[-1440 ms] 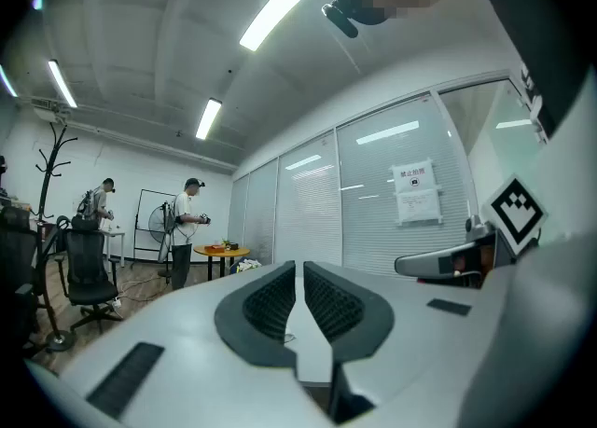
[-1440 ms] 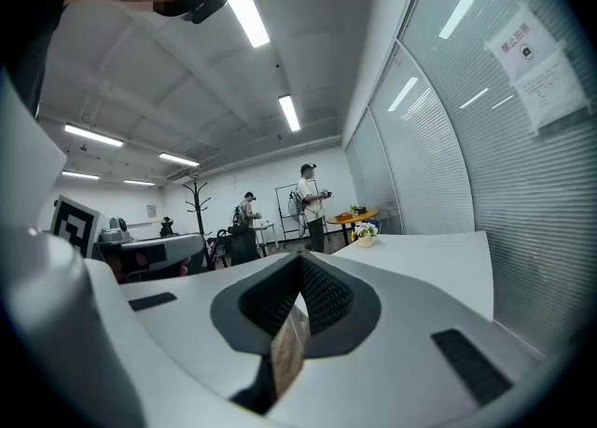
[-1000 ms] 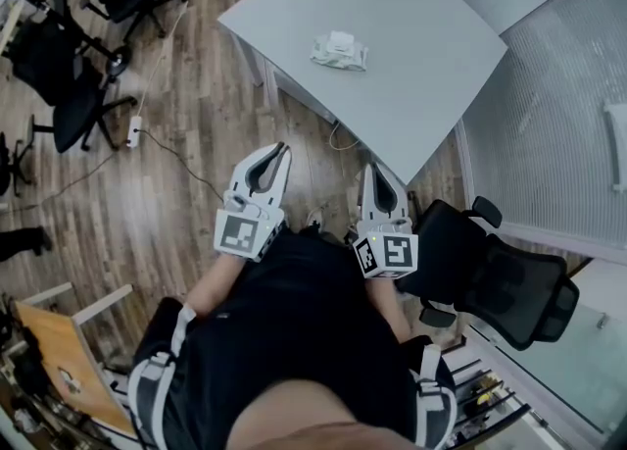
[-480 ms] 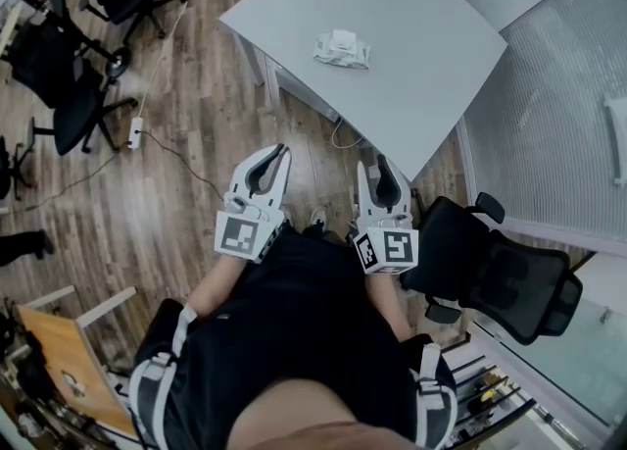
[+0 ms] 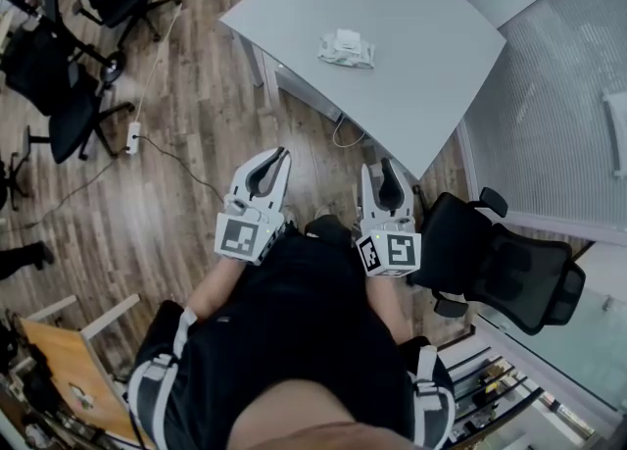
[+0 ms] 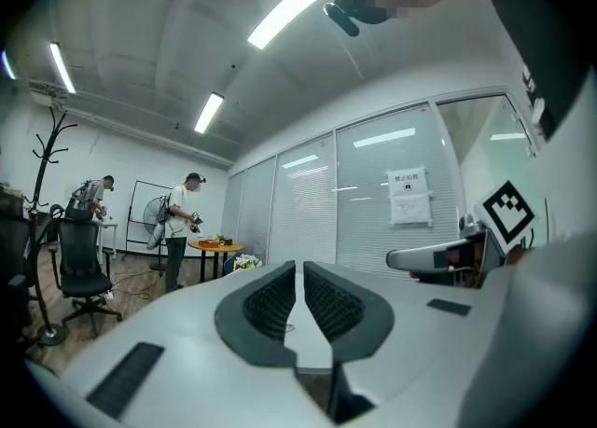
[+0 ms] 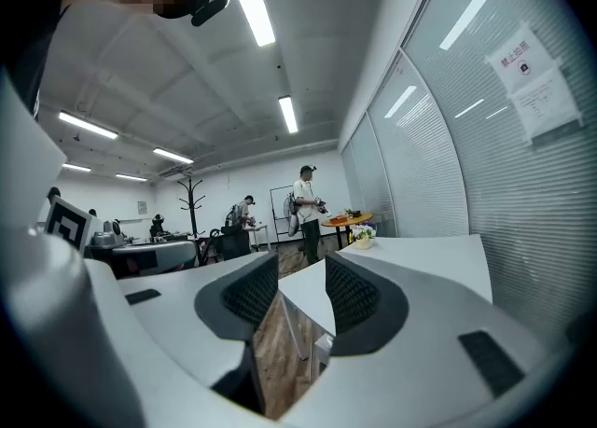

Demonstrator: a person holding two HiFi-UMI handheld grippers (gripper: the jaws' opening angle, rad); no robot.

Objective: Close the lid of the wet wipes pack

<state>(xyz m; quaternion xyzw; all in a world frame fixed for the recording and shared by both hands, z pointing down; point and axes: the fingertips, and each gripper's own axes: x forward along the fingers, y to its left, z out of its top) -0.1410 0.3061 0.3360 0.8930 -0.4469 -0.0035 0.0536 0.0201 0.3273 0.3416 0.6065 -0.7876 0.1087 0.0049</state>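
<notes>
The fingers of the left gripper (image 6: 298,272) are pressed almost together, with only a thin crack between them, and nothing is in them. The fingers of the right gripper (image 7: 301,272) are opening, and nothing is held there either; through the gap you see only the wooden floor (image 5: 196,125) and a corner of the bench (image 5: 421,75) farther off. In the head view both grippers are held out in front of the person, side by side and apart, above the floor. The wet wipes pack (image 5: 346,49) lies on the bench at about 12 o'clock from the grippers, well away from them. It has a white part on top, but it is too small to tell if the lid is up or what is inside. The bench around the pack is bare and grey. The bench's near corner is at 1 o'clock from the right gripper. A black chair (image 5: 500,267) stands at 4 o'clock, close to the person. More black chairs (image 5: 69,66) stand at 10 o'clock. A glass wall (image 5: 549,95) with blinds runs along 2 o'clock.
</notes>
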